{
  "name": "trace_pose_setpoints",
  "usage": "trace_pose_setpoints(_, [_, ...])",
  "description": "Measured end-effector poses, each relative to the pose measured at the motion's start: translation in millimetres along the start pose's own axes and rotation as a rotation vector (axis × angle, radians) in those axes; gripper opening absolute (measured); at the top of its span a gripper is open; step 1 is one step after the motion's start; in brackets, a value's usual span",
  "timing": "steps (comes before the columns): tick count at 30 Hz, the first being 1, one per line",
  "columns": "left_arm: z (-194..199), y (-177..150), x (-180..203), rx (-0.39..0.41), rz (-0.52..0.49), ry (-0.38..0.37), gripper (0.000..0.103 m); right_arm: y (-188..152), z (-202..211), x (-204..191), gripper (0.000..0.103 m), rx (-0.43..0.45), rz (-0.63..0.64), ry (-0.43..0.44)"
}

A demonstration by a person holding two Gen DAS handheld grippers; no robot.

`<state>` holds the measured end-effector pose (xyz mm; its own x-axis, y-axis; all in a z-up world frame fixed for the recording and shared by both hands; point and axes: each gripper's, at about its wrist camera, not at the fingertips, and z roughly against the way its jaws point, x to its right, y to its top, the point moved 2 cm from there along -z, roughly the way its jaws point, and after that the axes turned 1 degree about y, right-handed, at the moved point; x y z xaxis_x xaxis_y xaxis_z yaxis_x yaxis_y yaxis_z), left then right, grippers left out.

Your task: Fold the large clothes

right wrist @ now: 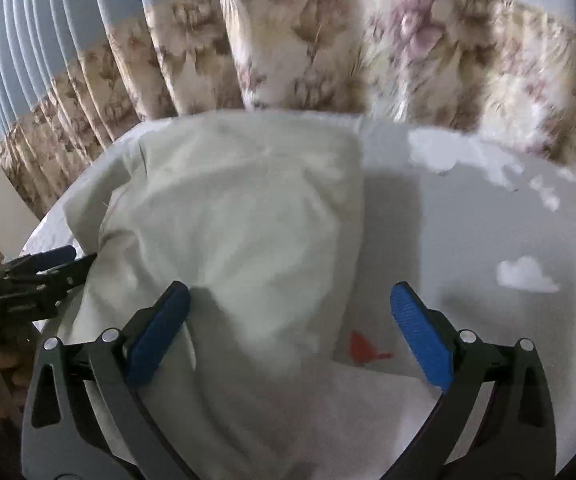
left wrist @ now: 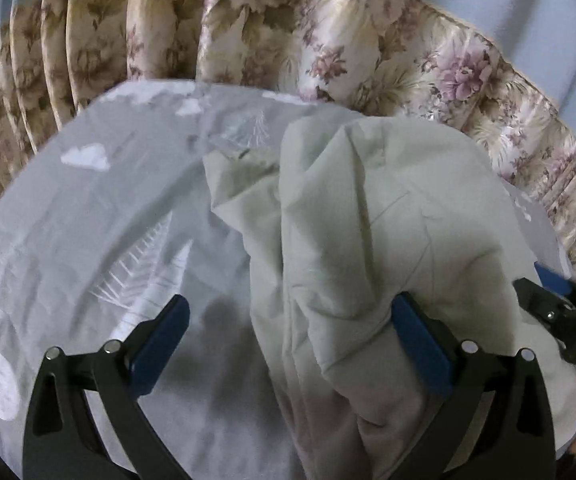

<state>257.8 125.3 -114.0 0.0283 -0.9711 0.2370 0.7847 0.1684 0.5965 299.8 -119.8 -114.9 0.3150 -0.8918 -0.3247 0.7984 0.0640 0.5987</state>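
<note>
Pale green garment (left wrist: 368, 216) lying bunched on a grey bedsheet (left wrist: 88, 220).

Cloth is heaping from the left wrist view's centre toward 5 o'clock, draping over the left gripper (left wrist: 288, 320), whose blue fingers are standing spread with the 3 o'clock pad touching fabric. Right gripper (right wrist: 292, 312) is hovering with fingers spread wide, its 9 o'clock pad meeting the cloth. Floral curtain (left wrist: 288, 32) is hanging at 12 o'clock behind the bed.
</note>
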Motion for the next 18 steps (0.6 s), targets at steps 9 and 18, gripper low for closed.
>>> trace_pose_setpoints(9, [-3.8,-0.6,12.4,0.021,-0.017,0.032,0.099,-3.0,8.8,-5.4,0.034,0.078,-0.025,0.104])
trace_pose_setpoints(18, [-47.7,37.4,137.2,0.052,-0.162,-0.029,0.093,34.4,53.7,89.3,0.024,0.138,0.023,-0.085])
